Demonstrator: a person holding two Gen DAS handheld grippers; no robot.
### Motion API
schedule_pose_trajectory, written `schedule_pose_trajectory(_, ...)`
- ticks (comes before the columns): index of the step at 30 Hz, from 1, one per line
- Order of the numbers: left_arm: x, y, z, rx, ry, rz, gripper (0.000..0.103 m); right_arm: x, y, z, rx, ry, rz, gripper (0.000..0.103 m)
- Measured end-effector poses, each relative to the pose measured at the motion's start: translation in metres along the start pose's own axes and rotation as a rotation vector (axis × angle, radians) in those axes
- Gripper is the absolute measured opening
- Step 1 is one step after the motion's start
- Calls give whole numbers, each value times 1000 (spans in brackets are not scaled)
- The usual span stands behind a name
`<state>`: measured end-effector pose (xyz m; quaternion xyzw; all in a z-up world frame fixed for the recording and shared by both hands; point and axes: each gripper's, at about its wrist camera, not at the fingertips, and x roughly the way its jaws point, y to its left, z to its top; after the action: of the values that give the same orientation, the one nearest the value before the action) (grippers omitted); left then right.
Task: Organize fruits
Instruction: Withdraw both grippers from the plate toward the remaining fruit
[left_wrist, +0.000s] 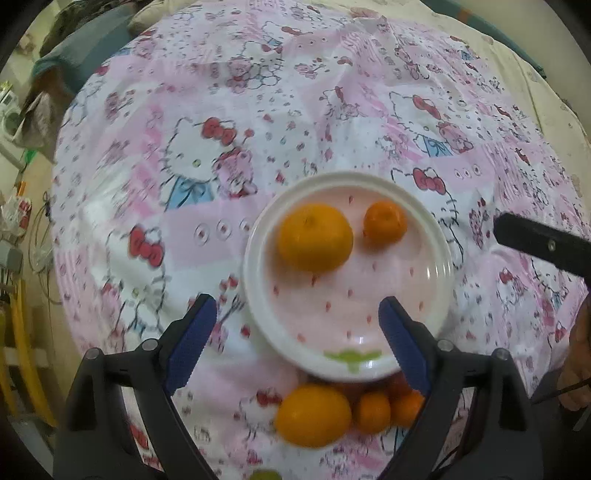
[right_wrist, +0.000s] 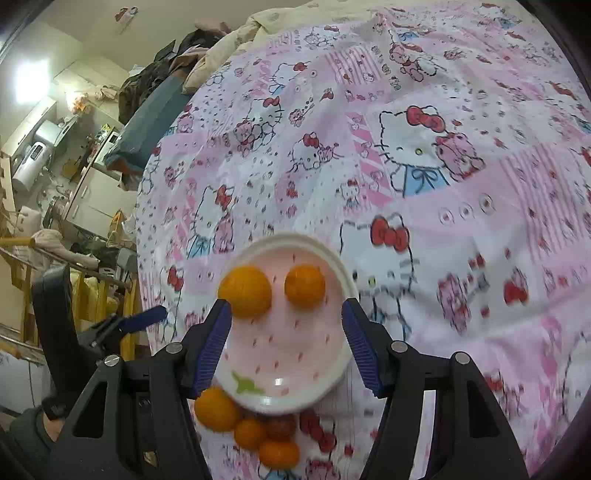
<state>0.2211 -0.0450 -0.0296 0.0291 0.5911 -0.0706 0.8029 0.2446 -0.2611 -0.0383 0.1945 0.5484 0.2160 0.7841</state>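
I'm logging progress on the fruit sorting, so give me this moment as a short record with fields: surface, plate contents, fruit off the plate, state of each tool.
surface: Hello Kitty cloth
plate: white plate with a pink strawberry-print centre
on plate: large orange and small orange, side by side, apart
off plate: loose fruit pile on the cloth by the plate's near rim; one big orange, several smaller ones
left tool: open, holding nothing, above the plate's near edge
right tool: open, holding nothing, over the plate
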Motion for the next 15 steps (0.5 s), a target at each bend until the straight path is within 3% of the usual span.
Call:
schedule_pose_trajectory(6, -27, 5, -29, -39, -26, -10, 87, -25, 3, -39, -6, -12, -32, 65)
schedule_pose_trajectory(15, -23, 15, -83, -87, 39, -37, 87, -46, 6, -83, 18, -23, -2, 65)
